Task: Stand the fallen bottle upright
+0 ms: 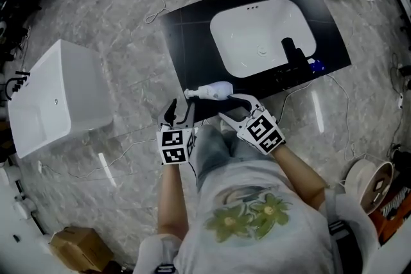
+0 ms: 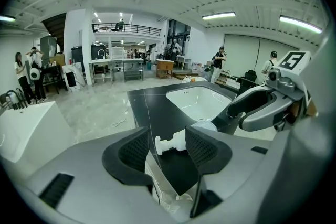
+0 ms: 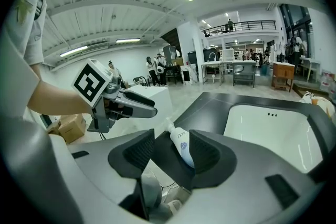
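Note:
A white pump bottle lies on its side at the near edge of the black countertop, with its pump pointing left. My left gripper hangs open just short of the pump end. In the left gripper view the pump shows past the gap of the left gripper, with nothing touching the pads. My right gripper is open near the bottle's body. In the right gripper view the bottle lies beyond the right gripper, apart from its jaws.
A white sink basin with a black faucet is set in the countertop. A white tub stands on the floor to the left. Cables trail over the marble floor. A cardboard box sits at the lower left.

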The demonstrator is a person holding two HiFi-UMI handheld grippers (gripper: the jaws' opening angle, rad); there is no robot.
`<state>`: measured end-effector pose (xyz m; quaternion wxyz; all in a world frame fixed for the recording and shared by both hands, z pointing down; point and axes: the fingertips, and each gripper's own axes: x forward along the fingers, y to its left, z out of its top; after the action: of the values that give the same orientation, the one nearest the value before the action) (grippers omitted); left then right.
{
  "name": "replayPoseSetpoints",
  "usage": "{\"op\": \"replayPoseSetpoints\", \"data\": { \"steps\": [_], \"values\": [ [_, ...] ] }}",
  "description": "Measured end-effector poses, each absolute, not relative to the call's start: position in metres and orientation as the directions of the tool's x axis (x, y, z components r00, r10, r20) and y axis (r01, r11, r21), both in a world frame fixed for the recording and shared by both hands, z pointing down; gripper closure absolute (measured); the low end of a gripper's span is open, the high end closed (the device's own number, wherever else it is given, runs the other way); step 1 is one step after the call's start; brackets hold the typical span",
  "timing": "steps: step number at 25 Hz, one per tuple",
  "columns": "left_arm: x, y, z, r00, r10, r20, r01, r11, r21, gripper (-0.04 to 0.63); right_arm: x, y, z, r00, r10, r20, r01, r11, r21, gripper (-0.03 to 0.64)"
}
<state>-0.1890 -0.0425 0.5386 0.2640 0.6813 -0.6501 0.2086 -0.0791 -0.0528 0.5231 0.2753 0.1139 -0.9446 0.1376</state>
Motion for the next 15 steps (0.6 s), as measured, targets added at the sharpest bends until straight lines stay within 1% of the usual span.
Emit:
{"op": "replayPoseSetpoints", "data": {
  "steps": [9,15],
  "values": [
    [-0.197,-0.06,0.582,0.075,-0.73,0.68,-0.994,-0.003,0.106,0.383,-0.079,-0.074,0.559,-0.788,-0.138,0.6,-0.322,0.923,-0.21,0.426],
    [-0.196,-0.069,0.605,0.088,-0.71,0.699,-0.992,0.005,0.13,0.383,-0.082,-0.086,0.581,-0.753,-0.164,0.637,-0.339,0.927,-0.161,0.426]
  ]
}}
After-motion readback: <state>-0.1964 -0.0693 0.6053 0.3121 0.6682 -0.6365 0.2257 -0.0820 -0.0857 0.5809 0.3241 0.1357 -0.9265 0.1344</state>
